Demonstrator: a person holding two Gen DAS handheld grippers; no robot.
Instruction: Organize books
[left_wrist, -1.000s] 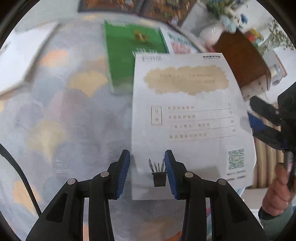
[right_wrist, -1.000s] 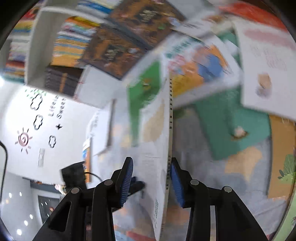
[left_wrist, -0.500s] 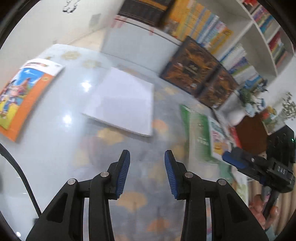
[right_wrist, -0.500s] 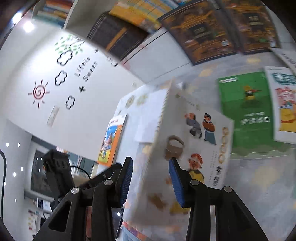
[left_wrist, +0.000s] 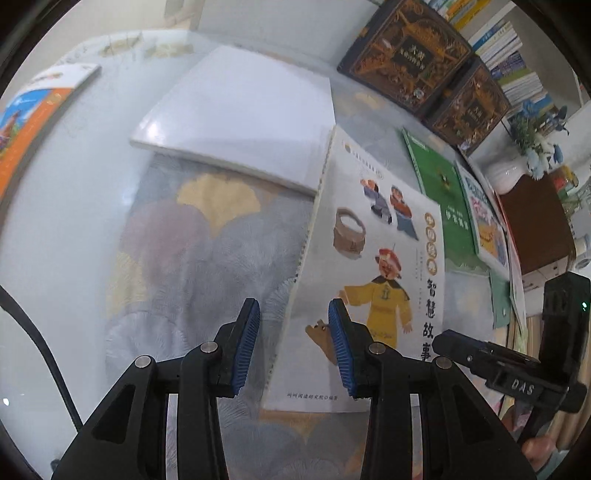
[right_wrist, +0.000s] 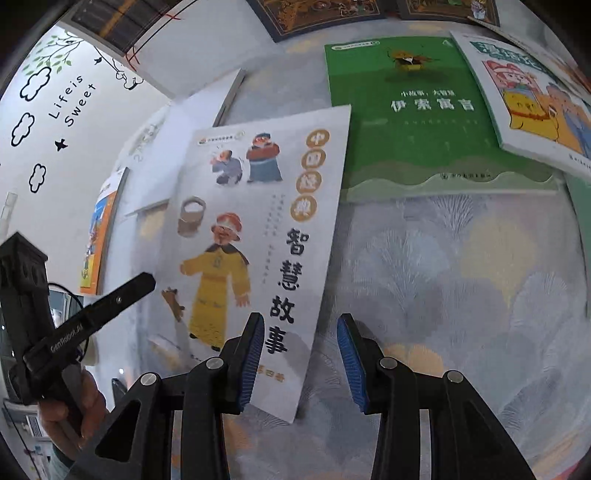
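Plainly, white storybook (right_wrist: 258, 229) shows yellow-robed cartoon figure, black characters.

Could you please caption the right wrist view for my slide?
Open right hand-held gripper above a white storybook beside a green book.

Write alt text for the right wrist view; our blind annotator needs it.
A white storybook showing a man in a yellow robe stands tilted between both grippers, its edge in the right gripper. A green book lies flat behind it on the patterned tablecloth.
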